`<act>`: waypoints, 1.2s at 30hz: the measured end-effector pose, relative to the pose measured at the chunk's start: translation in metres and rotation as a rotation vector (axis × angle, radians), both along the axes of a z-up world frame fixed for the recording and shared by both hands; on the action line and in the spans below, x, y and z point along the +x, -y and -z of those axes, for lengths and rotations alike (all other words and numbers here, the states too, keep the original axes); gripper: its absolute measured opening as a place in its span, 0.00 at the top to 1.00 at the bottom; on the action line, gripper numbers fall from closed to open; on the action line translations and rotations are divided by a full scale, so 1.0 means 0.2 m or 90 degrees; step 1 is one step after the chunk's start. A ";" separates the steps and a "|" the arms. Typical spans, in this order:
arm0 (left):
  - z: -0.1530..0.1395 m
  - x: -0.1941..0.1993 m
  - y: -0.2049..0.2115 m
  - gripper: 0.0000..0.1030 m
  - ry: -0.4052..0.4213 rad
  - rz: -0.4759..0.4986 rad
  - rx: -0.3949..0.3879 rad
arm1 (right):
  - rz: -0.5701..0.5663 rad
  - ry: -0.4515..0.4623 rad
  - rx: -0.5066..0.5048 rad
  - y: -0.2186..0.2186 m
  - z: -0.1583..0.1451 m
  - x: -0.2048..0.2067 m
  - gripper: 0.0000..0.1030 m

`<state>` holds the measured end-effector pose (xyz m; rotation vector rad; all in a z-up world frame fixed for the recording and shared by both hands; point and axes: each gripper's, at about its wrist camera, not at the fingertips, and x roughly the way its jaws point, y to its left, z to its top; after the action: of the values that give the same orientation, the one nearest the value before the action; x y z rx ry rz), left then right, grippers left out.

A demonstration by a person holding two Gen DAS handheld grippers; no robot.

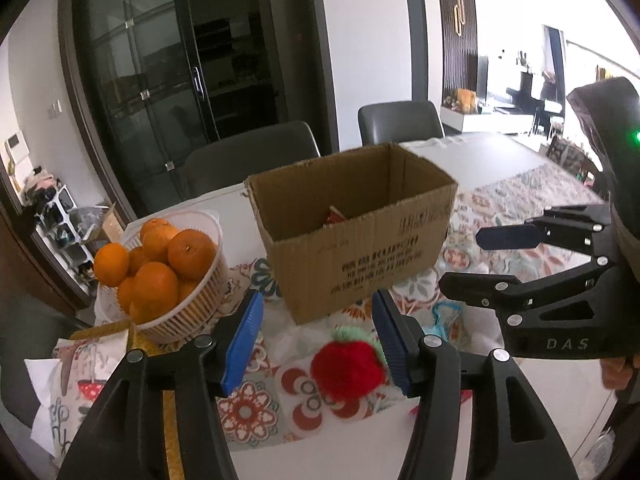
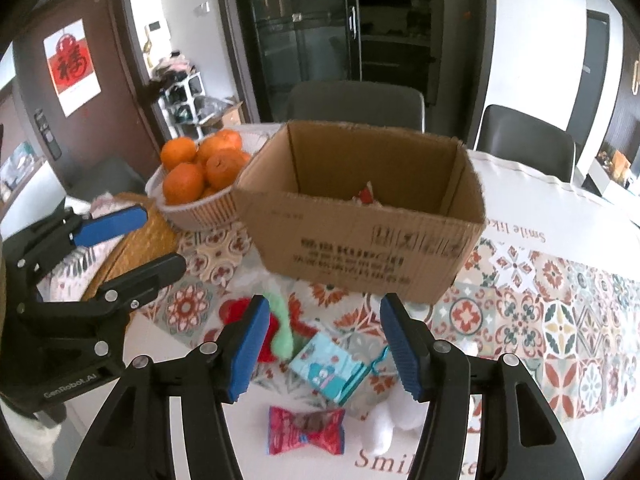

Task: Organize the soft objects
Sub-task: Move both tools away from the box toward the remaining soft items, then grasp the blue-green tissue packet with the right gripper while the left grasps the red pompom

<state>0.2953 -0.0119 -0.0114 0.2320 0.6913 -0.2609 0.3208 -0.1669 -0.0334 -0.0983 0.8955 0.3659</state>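
A: The left gripper (image 1: 316,344) hangs over the patterned tablecloth (image 2: 560,312) with its jaws apart, holding nothing. A red plush strawberry (image 1: 346,370) with a green leafy top lies on the cloth between the blue pads (image 1: 244,344), close to the right-hand one. I cannot tell whether it touches.

B: The right gripper (image 2: 324,348) is the same, jaws parted and empty. Below it lie a light blue pouch (image 2: 330,370), a red wrapped packet (image 2: 306,430) nearer the camera, and something white and fluffy (image 2: 384,424) beside that.

A: And farther back?

B: A cardboard box (image 1: 352,236) stands open just behind the toys, blocking the far side of the table. Something red shows inside, low down.

A: To its left is a white basket (image 1: 192,312) piled with oranges (image 1: 156,284), near the box. Grey chairs (image 2: 356,104) stand behind the table.
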 end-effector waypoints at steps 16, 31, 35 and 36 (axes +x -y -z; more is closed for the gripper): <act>0.22 -0.04 0.00 0.36 -0.090 0.067 0.079 | -0.118 -0.118 -0.121 -0.18 0.25 -0.02 0.41; 0.46 0.12 0.03 0.36 -0.216 0.106 0.046 | -0.154 -0.222 -0.156 -0.18 0.50 0.07 0.34; 0.50 0.16 0.04 0.36 -0.238 0.109 0.028 | -0.161 -0.238 -0.155 -0.17 0.56 0.11 0.34; 0.52 0.17 0.04 0.36 -0.244 0.111 0.023 | -0.165 -0.244 -0.152 -0.16 0.58 0.12 0.34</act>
<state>0.3293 -0.0202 -0.1145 0.2802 1.0581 -0.4676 0.3439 -0.1341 -0.1485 -0.3767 1.3099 0.5283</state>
